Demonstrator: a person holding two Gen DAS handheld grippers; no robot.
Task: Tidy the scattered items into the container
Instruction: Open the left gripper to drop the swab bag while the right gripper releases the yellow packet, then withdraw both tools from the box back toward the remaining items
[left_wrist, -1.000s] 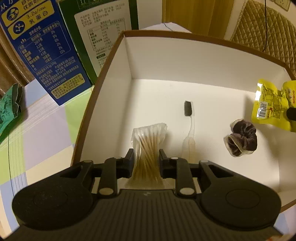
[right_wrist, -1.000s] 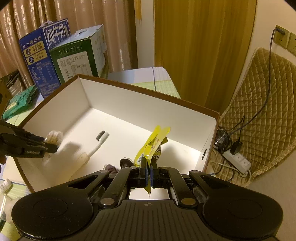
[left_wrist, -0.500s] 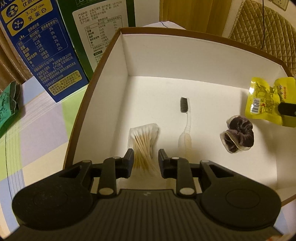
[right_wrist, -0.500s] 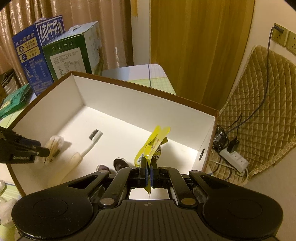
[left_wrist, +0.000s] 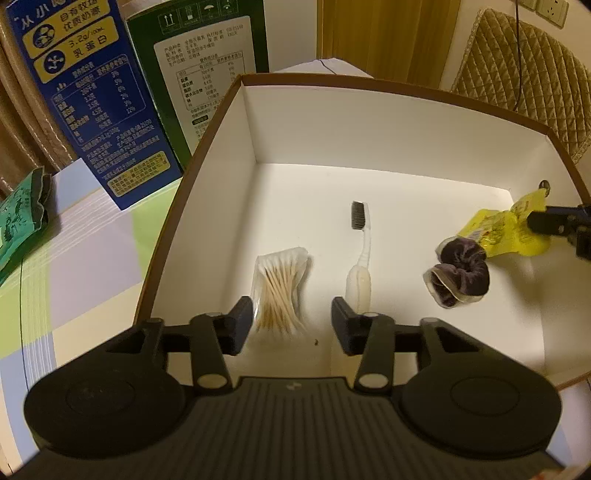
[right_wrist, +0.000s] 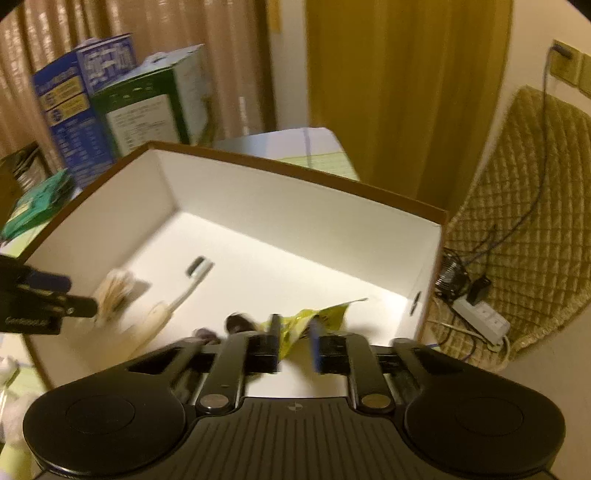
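Note:
The brown box with white inside holds a bag of cotton swabs, a toothbrush, a dark purple scrunchie and a yellow snack packet. My left gripper is open just above the swab bag, which lies on the box floor. My right gripper is open over the box's right side, with the yellow packet lying loose between and beyond its fingers.
A blue milk carton and a green carton stand left of the box on the checked tablecloth. A green packet lies at the far left. A quilted cushion and a power strip are to the right.
My left gripper opened, dropped the swab bag on the box floor and widened further. My right gripper opened and the yellow packet dropped down beside the scrunchie.

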